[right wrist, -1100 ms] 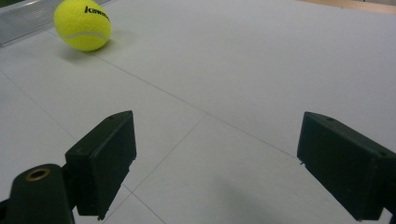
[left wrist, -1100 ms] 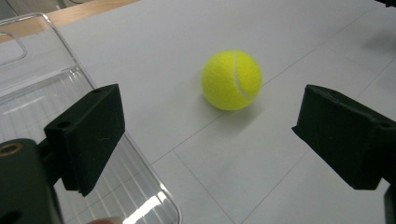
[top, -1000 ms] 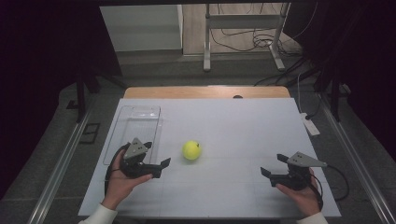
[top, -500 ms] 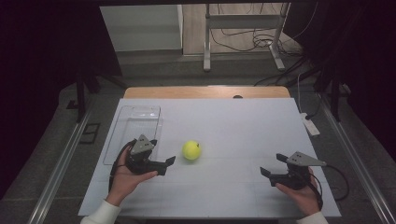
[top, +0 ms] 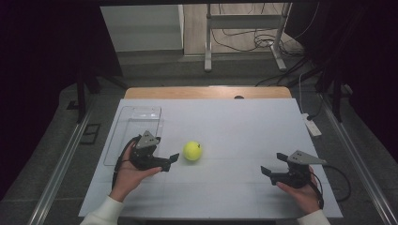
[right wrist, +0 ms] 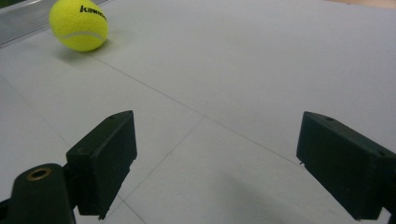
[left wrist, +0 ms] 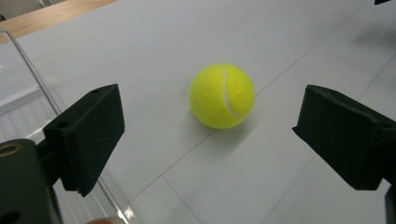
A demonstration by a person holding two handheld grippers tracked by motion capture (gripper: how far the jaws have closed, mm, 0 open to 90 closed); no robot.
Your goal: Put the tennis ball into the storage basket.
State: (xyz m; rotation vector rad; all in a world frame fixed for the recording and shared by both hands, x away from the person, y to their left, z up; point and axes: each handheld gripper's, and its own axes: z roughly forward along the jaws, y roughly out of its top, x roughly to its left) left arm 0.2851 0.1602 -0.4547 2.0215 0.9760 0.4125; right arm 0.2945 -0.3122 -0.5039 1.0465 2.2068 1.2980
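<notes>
A yellow-green tennis ball (top: pixel 192 151) rests on the white table (top: pixel 234 126), left of centre. My left gripper (top: pixel 172 160) is open and lies just left of the ball, pointing at it. In the left gripper view the ball (left wrist: pixel 222 95) sits a short way ahead, centred between the two black fingers (left wrist: pixel 88 135), which stand wide apart and touch nothing. My right gripper (top: pixel 267 169) is held low at the table's right front, also open and holding nothing. From the right gripper view the ball (right wrist: pixel 78 24) lies far off at the upper left, with black lettering on it.
A clear plastic tray (top: pixel 136 124) stands on the table's left side, right beside my left hand; its rim (left wrist: pixel 28 70) runs along the left gripper's left jaw. A white power strip (top: pixel 312 126) lies off the table's right edge. A bare wooden strip (top: pixel 206 92) borders the back.
My left gripper has slid right and a little forward, closing in on the ball. The ball and the right gripper have stayed put.
</notes>
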